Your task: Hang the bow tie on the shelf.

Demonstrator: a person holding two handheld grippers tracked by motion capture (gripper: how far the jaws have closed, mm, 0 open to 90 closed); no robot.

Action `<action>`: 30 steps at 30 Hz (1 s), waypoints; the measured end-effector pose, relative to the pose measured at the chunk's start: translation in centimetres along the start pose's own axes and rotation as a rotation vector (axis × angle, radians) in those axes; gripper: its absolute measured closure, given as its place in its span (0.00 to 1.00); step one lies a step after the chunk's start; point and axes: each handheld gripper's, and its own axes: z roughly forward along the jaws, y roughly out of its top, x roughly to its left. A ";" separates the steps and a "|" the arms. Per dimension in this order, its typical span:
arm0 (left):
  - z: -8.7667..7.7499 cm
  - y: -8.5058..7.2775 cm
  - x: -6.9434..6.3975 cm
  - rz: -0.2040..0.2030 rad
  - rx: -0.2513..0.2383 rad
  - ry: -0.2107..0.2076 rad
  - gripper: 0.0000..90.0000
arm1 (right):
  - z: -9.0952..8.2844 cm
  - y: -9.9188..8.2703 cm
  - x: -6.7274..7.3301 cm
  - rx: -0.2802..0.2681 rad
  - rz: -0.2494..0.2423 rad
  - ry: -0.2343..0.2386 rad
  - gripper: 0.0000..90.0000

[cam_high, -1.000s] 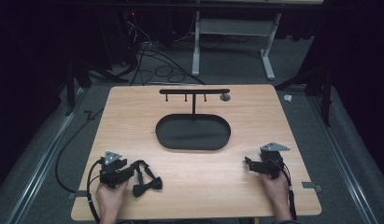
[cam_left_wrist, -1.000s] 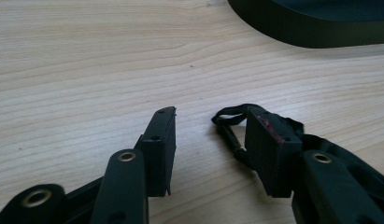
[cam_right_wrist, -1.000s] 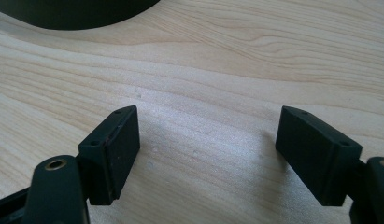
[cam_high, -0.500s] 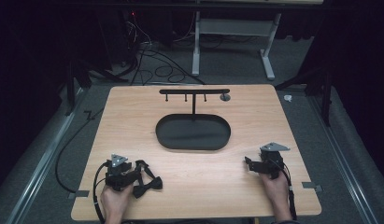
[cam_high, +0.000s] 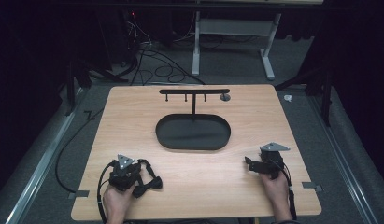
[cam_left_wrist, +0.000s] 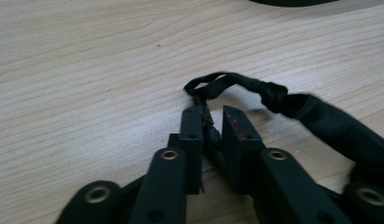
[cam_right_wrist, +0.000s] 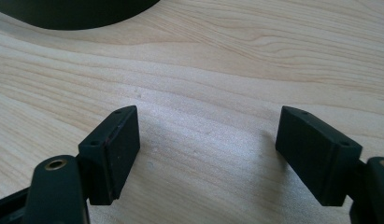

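Nearest the person, at the front left of the worktop (cam_high: 199,186), the left hand-held gripper (cam_left_wrist: 212,122) sits low over a black bow tie (cam_high: 146,181) that lies flat on the wood. Its jaws have just been closing and now pinch the thin strap of the tie between them; the strap loops out past the tips to a small knot, and the broader black fabric trails off to one side. From above, the bow tie rests just beside that left hand-held gripper (cam_high: 133,179), partly under it.

At the front right, the right hand-held gripper (cam_right_wrist: 207,156) rests on the bare wood with its jaws spread wide, nothing between them. In the high view the right hand-held gripper (cam_high: 249,164) is well apart from the tie.

Farther back, in the middle, lies a black oval tray (cam_high: 193,133). Behind it stands a black T-shaped rack (cam_high: 194,92) with small pegs hanging from its bar.
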 end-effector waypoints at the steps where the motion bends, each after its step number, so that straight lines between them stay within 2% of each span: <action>1: 0.0 0.1 0.1 -0.008 0.001 -0.005 0.94 | 0.0 0.0 0.0 0.001 0.002 0.001 0.25; 7: 0.1 0.0 0.4 -0.033 -0.008 -0.043 0.97 | 0.0 0.0 0.0 0.001 0.002 0.001 0.25; 15: 0.1 0.2 0.4 -0.026 -0.011 -0.084 0.98 | 0.0 0.0 0.0 -0.001 0.001 0.002 0.25; 18: -0.2 0.6 0.2 -0.029 -0.027 -0.100 0.98 | 0.0 0.0 0.0 -0.001 0.001 0.002 0.25; 24: -1.0 1.7 -0.4 -0.010 -0.069 -0.136 0.98 | 0.0 0.0 0.0 -0.001 0.000 0.003 0.25; 30: -2.2 3.2 -0.7 0.022 -0.098 -0.149 0.98 | 0.0 0.0 0.0 0.002 0.002 0.003 0.25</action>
